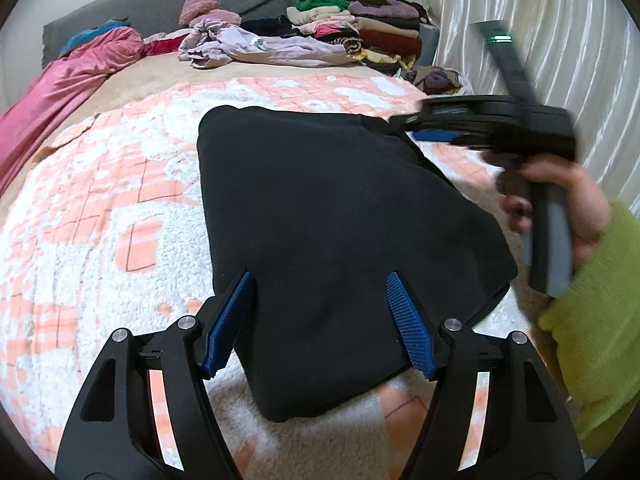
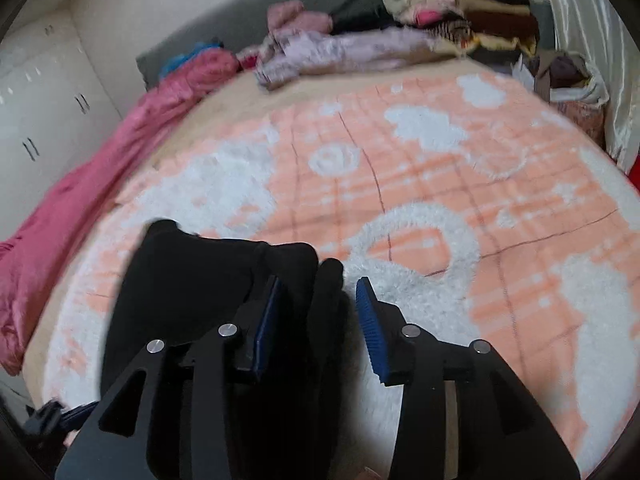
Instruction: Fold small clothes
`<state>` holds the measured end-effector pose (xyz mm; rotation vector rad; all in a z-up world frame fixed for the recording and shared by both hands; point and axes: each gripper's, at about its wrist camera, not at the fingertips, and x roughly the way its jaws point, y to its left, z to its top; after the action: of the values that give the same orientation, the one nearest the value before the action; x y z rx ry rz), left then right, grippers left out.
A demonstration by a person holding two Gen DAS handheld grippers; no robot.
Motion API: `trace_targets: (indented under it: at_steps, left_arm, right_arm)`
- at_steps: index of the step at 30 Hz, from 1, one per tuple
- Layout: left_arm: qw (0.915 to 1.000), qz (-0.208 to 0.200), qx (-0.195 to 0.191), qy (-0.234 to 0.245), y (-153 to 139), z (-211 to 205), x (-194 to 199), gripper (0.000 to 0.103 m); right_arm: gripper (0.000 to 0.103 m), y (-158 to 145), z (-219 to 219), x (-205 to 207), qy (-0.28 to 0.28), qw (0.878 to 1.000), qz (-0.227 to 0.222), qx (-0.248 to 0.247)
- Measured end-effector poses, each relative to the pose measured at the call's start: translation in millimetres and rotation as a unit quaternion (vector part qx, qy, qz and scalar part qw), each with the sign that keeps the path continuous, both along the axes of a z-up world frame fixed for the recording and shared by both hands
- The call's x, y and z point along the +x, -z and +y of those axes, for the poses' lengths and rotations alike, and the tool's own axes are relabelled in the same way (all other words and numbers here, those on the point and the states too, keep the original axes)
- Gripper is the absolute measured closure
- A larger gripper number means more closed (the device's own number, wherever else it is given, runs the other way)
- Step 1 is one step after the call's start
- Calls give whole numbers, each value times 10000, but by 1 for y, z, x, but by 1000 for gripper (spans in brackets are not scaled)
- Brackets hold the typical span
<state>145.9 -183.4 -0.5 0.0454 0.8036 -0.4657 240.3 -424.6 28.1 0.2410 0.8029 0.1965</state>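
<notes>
Black fabric, a folded garment (image 1: 340, 216), lies flat on a peach-and-white fleecy blanket (image 1: 100, 208) that covers the bed; seen from the left wrist, the left gripper (image 1: 320, 320) hangs just above the near end of this garment with its blue pads (image 1: 228, 320) spread wide and nothing pressed between them, the cloth showing in the gap below; at the garment's far right corner the right gripper (image 1: 436, 130) reaches in, blurred, held by a hand (image 1: 560, 208) in a lime-green sleeve (image 1: 600, 320); from the right wrist the right gripper (image 2: 316, 296) has its jaws partly apart, with a bunched edge of the black garment (image 2: 192, 280) rising between them; the left pad (image 2: 266, 328) lies against the cloth while the right pad (image 2: 370, 328) stands clear of it over the white pile, so the fabric is not clamped; farther back on the bed a crumpled lilac garment (image 1: 256, 46) lies beside a stack of folded clothes (image 1: 360, 28) near the white curtain (image 1: 520, 40); a pink satin cover (image 1: 60, 92) runs along the left edge, and a grey headboard (image 1: 160, 4) stands behind.
</notes>
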Motion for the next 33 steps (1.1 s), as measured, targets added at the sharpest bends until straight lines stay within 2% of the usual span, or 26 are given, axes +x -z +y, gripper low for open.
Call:
trace_targets:
  at_steps: [3,5,9,11,15,18,21,33]
  left_arm:
    - [9997,-135,-168,-138,-8,11,-7,43]
    - [9992,-211,-197,-270,-11,16,-8,43]
    - [9993,-152,-121,-312,-10,15,-4,43]
    - [9996,-33,-62,-280,-5,12,-2,43]
    - [9997,42,77,-248,3,5,-2,43]
    - [9996,29,155,-220,4,2,-1,43]
    - [9996,37,160,-232,6,3,-1,43]
    - [9996,81,58,-259,4,8,-1,43]
  right_arm:
    - [65,-27,2,-42,-235,9987,-454,59]
    - [66,-36,5,-69,-417,9974,-586,104]
    - [90,-36,25,-111,-964,9934,-609,-97]
    - [90,-26,38,-122,-1197,9909,-527,-318]
    - [93,9,47,-124,-1070,9891,-213,-987]
    - [93,27,40,-124,-937,9913,-78,-915]
    - [93,31,35,-125,-815,9941,-96,-706]
    - [90,17,42,-133,-719,9935,-156,-874]
